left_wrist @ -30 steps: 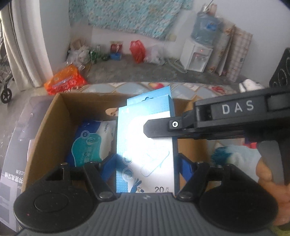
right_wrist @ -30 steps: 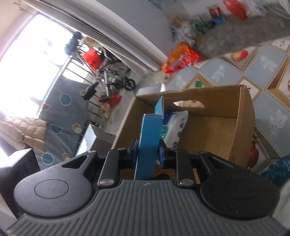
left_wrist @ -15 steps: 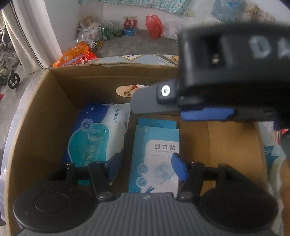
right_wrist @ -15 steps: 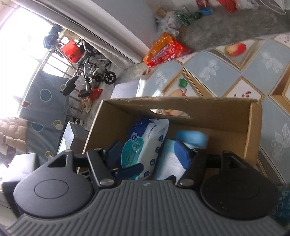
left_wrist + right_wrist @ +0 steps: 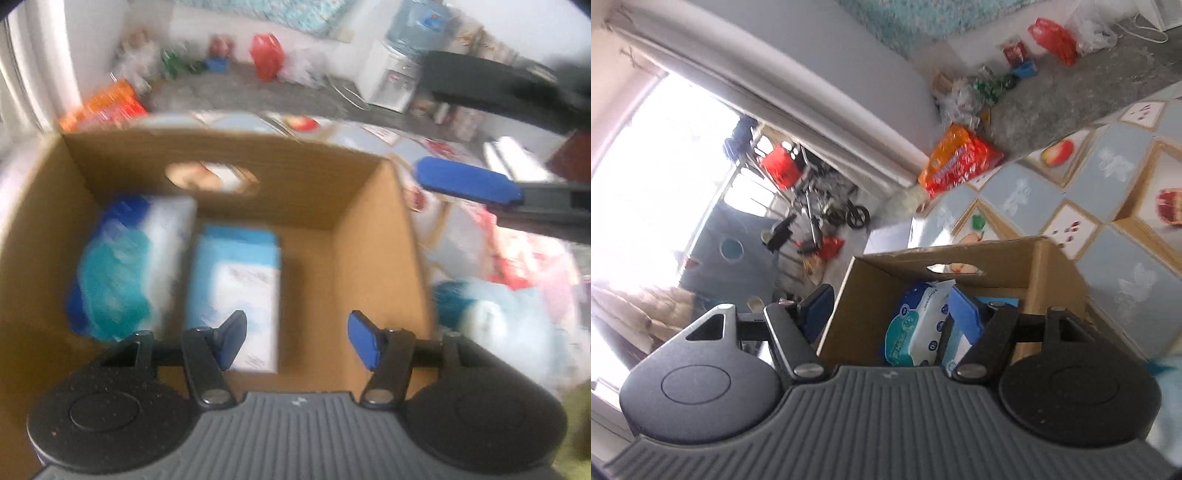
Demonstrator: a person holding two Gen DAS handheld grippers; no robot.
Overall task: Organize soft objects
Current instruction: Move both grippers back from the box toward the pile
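The right hand-held gripper (image 5: 890, 317) has let go of the blue box (image 5: 236, 288) and pulled back, jaws wide and empty. The left hand-held gripper (image 5: 295, 341) hangs low centre, closing on nothing. The box lies flat mid-frame in the cardboard carton (image 5: 369, 229), beside the wipes pack (image 5: 125, 266).

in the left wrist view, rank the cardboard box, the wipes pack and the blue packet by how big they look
1. Cardboard box
2. Wipes pack and blue packet: look alike in size, and the blur makes ranking unsure.
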